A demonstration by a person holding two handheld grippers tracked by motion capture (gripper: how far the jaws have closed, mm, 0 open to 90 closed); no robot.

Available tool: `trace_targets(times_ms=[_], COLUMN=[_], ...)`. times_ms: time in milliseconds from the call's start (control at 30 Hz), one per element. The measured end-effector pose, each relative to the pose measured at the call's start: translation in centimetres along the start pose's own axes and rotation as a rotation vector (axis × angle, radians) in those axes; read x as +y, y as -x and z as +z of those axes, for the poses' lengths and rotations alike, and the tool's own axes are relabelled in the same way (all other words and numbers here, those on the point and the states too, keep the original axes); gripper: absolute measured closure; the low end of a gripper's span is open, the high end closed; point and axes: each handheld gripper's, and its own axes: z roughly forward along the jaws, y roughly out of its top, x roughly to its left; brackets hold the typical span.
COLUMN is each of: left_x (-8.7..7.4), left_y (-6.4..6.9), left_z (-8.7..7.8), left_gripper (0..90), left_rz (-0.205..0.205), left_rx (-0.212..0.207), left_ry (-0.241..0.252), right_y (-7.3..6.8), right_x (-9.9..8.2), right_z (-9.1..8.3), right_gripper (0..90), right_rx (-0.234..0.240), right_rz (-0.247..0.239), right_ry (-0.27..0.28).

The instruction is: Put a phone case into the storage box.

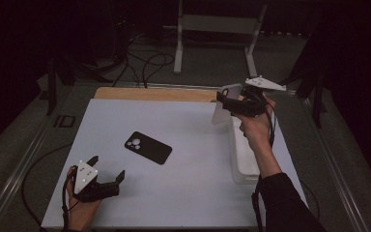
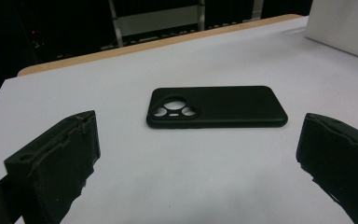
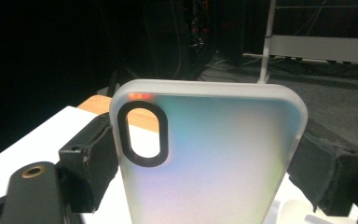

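A black phone case (image 1: 148,147) lies flat on the white table top (image 1: 183,193), its camera cut-outs toward the left; the left gripper view looks at the same black case (image 2: 216,107) from close by. My left gripper (image 1: 107,170) rests near the front left corner, open and holding nothing, a short way in front of that case. Held up over the far right of the table, my right gripper (image 1: 225,100) is shut on a frosted white phone case (image 1: 224,104). In the right gripper view this white case (image 3: 209,158) stands upright, its two long edges pinched by the pads, with an oval camera hole at upper left.
A white rectangular bin (image 1: 243,154) stands along the right side of the table, under the right forearm. A wooden strip (image 1: 154,93) runs along the far edge. Beyond it are cables and a metal stand (image 1: 212,29) on the dark floor.
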Motion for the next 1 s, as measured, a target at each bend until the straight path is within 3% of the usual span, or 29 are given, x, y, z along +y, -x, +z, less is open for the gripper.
trace_targets(times_ms=[1000], left_x=[0.1], left_y=[0.1], left_z=[0.0], left_gripper=[0.1], left_rz=[0.006], left_rx=[0.003], left_ry=[-0.001], right_y=[3.9], right_x=[1.0], right_z=[0.9], right_gripper=[16.9], right_rx=[-0.133], right_rz=[0.030], right_ry=[-0.006])
